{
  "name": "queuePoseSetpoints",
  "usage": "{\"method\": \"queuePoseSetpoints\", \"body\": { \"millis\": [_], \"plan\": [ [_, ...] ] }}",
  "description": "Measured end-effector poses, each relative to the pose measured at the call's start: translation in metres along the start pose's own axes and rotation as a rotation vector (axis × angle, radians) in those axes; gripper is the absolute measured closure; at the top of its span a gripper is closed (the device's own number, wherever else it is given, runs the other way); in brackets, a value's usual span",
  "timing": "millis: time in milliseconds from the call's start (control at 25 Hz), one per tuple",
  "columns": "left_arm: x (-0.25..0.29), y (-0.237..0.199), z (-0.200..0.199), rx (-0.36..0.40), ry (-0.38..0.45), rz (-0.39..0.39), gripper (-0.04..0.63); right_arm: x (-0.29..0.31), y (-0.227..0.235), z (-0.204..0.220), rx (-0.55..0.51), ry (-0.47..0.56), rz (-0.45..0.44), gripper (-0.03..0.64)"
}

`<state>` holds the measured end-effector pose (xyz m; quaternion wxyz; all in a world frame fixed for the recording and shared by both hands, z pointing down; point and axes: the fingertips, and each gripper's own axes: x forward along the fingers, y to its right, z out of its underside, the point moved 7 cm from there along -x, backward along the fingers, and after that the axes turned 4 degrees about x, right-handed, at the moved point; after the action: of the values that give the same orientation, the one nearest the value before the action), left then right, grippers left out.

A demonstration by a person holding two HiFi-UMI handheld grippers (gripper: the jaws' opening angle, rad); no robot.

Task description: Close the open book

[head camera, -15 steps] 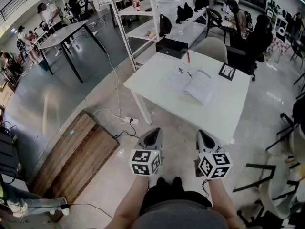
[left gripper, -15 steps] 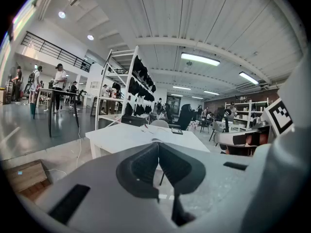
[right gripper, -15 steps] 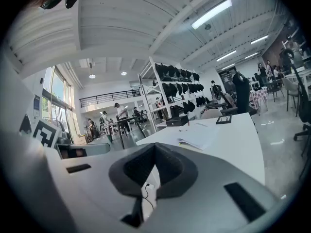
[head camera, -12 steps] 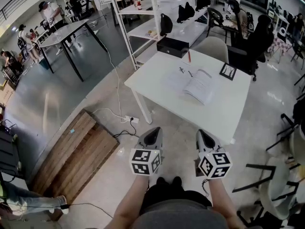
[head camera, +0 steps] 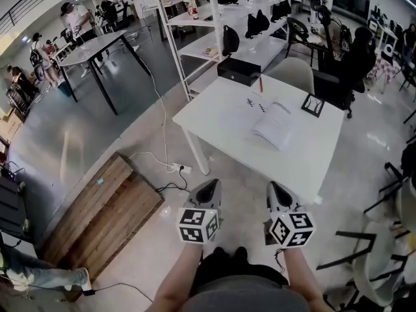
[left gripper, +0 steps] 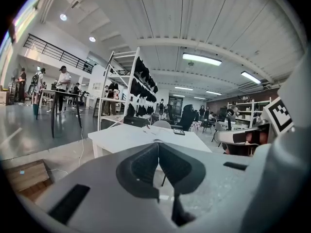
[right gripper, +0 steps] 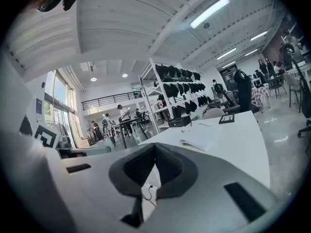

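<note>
**Book open on table; both claws closed, empty**

Workshop hall with a polished grey floor. The open book (head camera: pixel 273 125) lies flat on the white table (head camera: pixel 312 158), right of centre, well apart from both grippers. Left gripper (head camera: pixel 207 187) and right gripper (head camera: pixel 278 191), lower centre, have their jaws pressed together on nothing. The black box (head camera: pixel 239 71) on the shelf rack (head camera: pixel 195 41) is closed. The page print is illegible.

Book (head camera: pixel 272 126) on the table (head camera: pixel 220 117), chair (head camera: pixel 290 70) behind it, shelving (head camera: pixel 198 44) beyond, board (head camera: pixel 97 220) at left.
</note>
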<state>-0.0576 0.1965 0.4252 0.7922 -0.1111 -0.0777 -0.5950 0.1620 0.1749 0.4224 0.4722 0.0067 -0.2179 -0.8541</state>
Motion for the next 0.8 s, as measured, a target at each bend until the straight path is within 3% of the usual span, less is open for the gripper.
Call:
{"method": "queuePoseSetpoints", "body": {
  "millis": [800],
  "plan": [
    [0.020,-0.002,0.002,-0.002,-0.015,-0.007,0.588,0.013,0.016,-0.004,0.012,-0.006,0.012,0.612]
  ]
}}
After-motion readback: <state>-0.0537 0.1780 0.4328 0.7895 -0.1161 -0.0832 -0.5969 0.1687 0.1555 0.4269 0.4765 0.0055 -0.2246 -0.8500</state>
